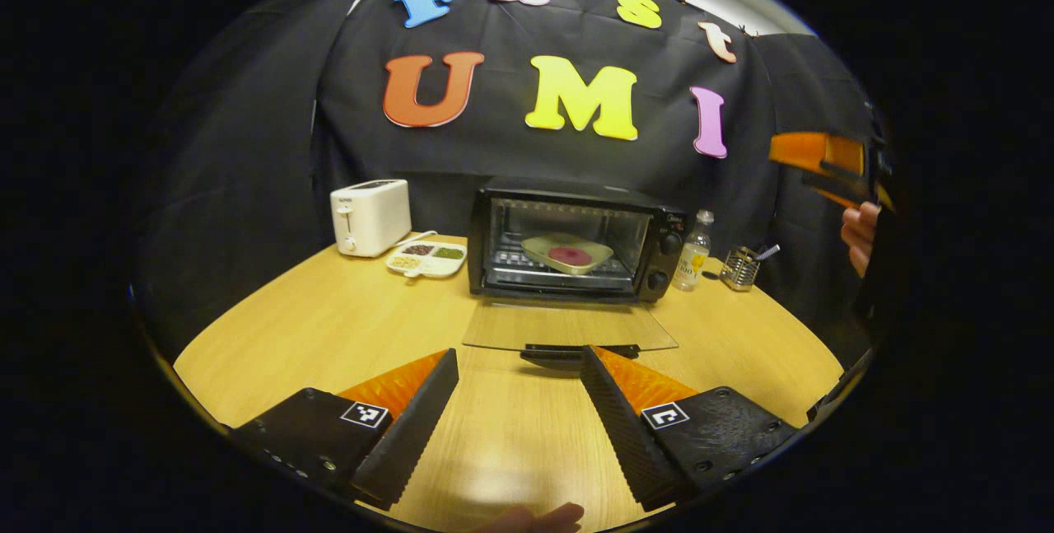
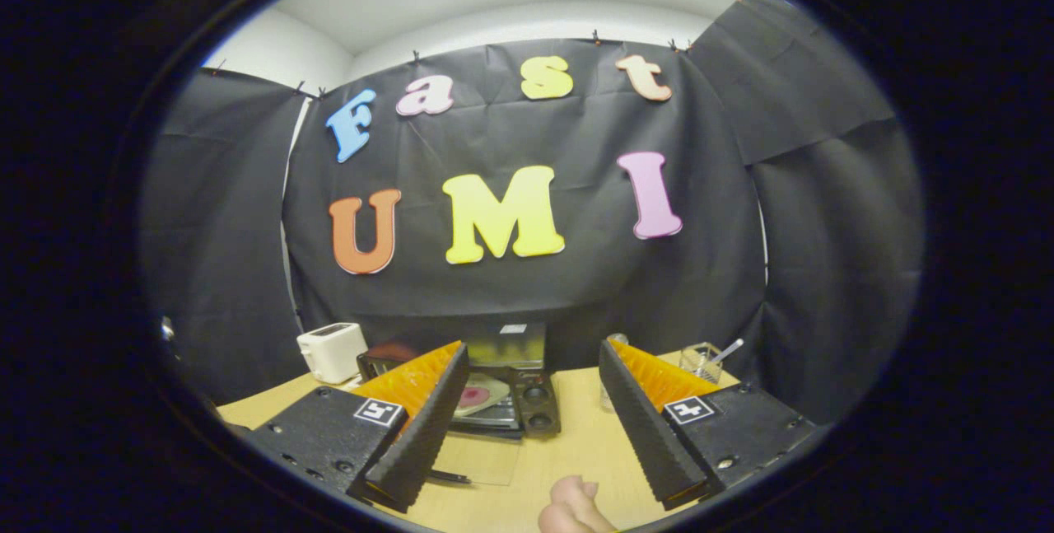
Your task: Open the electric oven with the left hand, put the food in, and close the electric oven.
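On the wooden table (image 1: 329, 327) I see the oven (image 1: 576, 240) at the back, its glass door (image 1: 568, 327) dropped flat toward me and the plate of food (image 1: 568, 253) already on the rack. I judge the door stiff, hinged and breakable; I would lift it by its handle (image 1: 576, 350). My left gripper (image 1: 519, 413) hovers wide open and empty just before that handle, bare tabletop around; my right gripper (image 2: 533, 409) is likewise spread, holding nothing.

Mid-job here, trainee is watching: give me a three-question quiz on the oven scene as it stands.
1. True or false: the electric oven door lies open.
2. Where is the tray of food? A) on the table B) on the oven rack C) in a tool
3. What appliance stands left of the oven?

Key: 1 true. 2 B. 3 the white toaster. Both the left tool and the right tool are open, holding nothing.
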